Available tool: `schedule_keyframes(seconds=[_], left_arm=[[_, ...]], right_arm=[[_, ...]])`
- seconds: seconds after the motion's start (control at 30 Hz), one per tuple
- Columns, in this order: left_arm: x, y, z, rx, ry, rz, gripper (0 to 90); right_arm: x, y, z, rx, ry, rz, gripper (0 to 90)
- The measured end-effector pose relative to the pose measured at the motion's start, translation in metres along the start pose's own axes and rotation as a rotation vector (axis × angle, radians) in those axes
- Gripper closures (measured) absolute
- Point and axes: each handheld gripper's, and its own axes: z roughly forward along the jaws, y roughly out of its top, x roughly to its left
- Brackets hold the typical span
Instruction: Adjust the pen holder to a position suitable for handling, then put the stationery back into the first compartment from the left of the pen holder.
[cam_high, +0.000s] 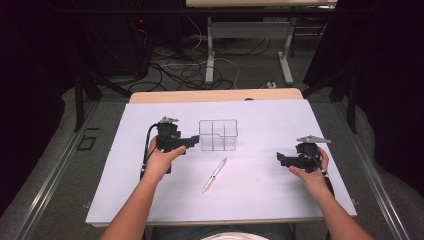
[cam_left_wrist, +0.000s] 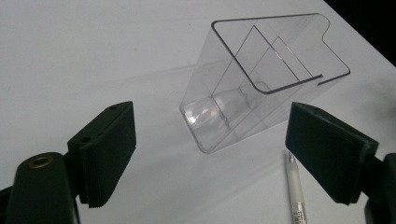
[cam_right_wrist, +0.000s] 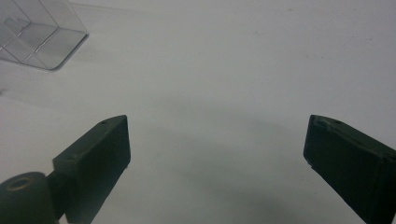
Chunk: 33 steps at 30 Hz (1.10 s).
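Observation:
A clear plastic organiser box with inner dividers stands upright at the middle of the white table. A white pen lies slanted on the table in front of it. My left gripper sits just left of the box, jaws wide open, empty. In the left gripper view the box lies ahead between the open jaws of the left gripper, and the pen's tip shows by the right jaw. My right gripper rests at the right side, open and empty. In the right gripper view the right gripper faces bare table, with the box's corner at upper left.
The table's far wooden edge borders a floor with tangled cables and another table's legs. Dark curtains and frame posts stand on both sides. The person's forearms come in from the bottom edge.

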Motion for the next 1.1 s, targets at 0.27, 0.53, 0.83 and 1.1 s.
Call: schedule_keyframes(seconds=[0.27,0.53,0.83,1.1], left_arm=[[-0.012,-0.002,0.005,0.046,-0.012,0.038,7.5],[-0.023,-0.004,0.008,0.037,-0.03,0.075,2.0],[-0.034,-0.007,0.014,0.059,-0.019,0.134,0.5],[-0.045,-0.01,0.019,0.101,-0.029,0.16,1.7]], right_arm=[[0.002,0.001,0.002,0.002,0.004,-0.004,6.9],[0.001,0.002,0.001,0.0,0.009,-0.001,6.9],[0.001,0.003,0.001,-0.002,0.013,-0.007,6.9],[0.004,0.004,0.001,-0.013,0.03,-0.017,6.8]])
